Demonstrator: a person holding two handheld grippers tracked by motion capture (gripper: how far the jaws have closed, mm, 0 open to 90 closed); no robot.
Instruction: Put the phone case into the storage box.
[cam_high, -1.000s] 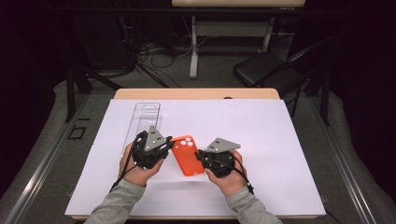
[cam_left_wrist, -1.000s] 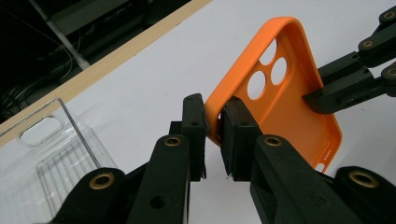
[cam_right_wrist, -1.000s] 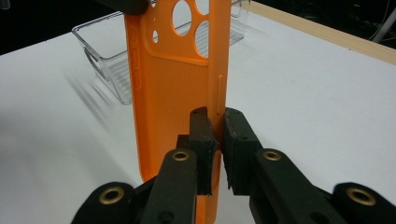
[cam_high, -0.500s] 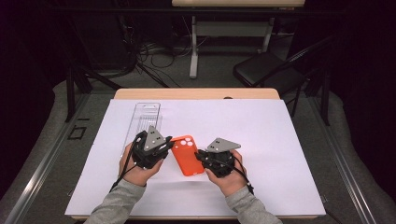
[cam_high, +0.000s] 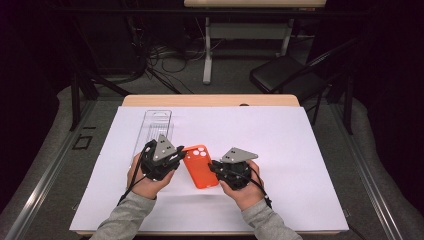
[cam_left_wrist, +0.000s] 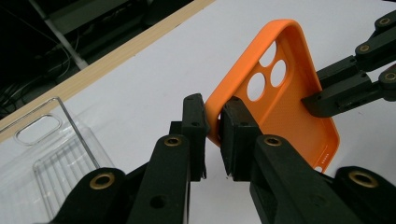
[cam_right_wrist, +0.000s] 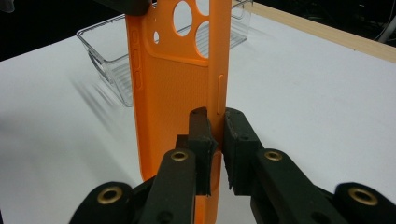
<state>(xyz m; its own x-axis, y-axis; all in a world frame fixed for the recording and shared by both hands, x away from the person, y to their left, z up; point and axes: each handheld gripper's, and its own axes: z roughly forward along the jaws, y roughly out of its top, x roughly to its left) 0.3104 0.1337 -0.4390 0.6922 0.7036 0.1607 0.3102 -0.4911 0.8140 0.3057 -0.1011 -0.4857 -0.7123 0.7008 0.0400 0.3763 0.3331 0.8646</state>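
High view shows a person's two hands at the near middle of the table (cam_high: 310, 150), each with a gripper, and between them an orange phone case (cam_high: 200, 167) held just above the white sheet. The left gripper (cam_high: 176, 159) meets the case at its left long edge, near the end with the camera holes; the right gripper (cam_high: 214, 170) meets it at the right long edge, lower down. A clear plastic tray (cam_high: 152, 127) lies on the sheet just beyond the left hand (cam_high: 145, 180).

Left gripper view looks along the jaws, which are closed on the raised rim of the case, one jaw on each side of the thin orange wall. The case (cam_left_wrist: 280, 93) tilts up and away, its open inside facing this camera, and the other gripper's black jaws clamp its far edge at the right. The tray (cam_left_wrist: 51, 154) sits at the lower left.

Right gripper view has the case (cam_right_wrist: 173, 93) standing on edge, its textured back to the left, with the right jaws pinching the side rim just below the side button. The tray (cam_right_wrist: 112, 51) lies behind it.
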